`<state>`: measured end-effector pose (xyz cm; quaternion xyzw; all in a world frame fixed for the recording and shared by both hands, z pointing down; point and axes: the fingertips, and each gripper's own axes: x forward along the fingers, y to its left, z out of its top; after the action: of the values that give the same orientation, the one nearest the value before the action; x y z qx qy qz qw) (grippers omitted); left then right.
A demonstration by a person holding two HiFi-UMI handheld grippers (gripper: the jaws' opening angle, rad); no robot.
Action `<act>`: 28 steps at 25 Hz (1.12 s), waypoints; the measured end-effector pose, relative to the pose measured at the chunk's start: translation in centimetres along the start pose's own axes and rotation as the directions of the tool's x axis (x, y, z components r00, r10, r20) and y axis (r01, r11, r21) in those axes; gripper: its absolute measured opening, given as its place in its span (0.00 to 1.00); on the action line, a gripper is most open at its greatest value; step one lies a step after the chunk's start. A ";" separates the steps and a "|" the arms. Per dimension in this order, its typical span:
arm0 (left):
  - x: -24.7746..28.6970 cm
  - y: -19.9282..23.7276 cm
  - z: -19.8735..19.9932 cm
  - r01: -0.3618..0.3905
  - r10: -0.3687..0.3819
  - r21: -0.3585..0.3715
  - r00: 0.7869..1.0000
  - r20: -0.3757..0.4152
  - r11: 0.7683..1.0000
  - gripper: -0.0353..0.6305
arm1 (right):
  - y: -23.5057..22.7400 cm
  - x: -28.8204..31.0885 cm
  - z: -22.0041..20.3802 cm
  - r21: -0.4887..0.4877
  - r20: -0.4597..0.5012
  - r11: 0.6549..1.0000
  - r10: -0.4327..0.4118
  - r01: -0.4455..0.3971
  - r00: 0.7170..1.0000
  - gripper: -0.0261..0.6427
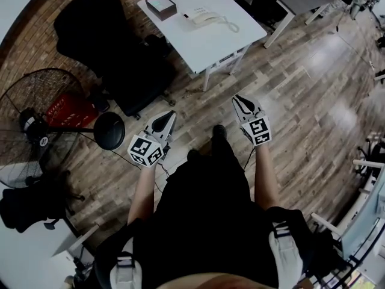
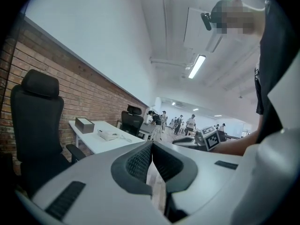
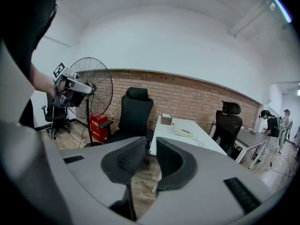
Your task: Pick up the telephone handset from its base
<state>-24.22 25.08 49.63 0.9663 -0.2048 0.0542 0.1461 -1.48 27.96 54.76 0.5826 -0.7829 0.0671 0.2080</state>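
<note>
A person stands on a wood-plank floor (image 1: 289, 95), seen from above, with a gripper in each hand held out over the bare boards. The left gripper (image 1: 172, 114) has its jaws clenched together, tips touching, nothing between them. The right gripper (image 1: 237, 100) has its jaws a narrow gap apart and grips nothing.

The telephone handset (image 1: 206, 20) lies on its base (image 1: 194, 14) on a white table (image 1: 231, 44) ahead, well apart from both grippers. It sits near the table's far side, with its cord trailing to the right. A small dark box (image 1: 160, 5) stands beside it at the table's left corner.

A strip of open floor runs between the grippers and the table's near edge. A black office chair (image 1: 108, 41) crowds the table's left side. A standing fan (image 1: 36, 119) and a red box (image 1: 69, 110) fill the floor further left, and the fan's round foot (image 1: 109, 130) sits just beside the left gripper. To the right the floor is wide and open.
</note>
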 end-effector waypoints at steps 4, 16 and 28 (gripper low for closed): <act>0.2 0.4 -0.1 0.010 -0.010 0.004 1.000 -0.011 1.000 0.08 | -0.3 0.3 1.1 0.002 0.040 0.999 -0.037 0.037 0.998 0.70; 1.2 1.8 0.0 0.003 -0.003 -0.009 1.000 -0.024 1.000 0.08 | -0.9 1.4 1.2 -0.020 0.048 1.000 -0.019 0.020 0.999 0.87; 6.6 2.7 2.3 -0.062 0.062 -0.003 0.998 0.004 0.998 0.08 | -7.5 4.0 1.2 -0.040 0.042 0.999 0.028 -0.026 0.999 0.87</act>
<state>-19.21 19.48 49.24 0.9593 -0.2352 0.0566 0.1455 4.30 21.67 54.28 0.5690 -0.7961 0.0417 0.2018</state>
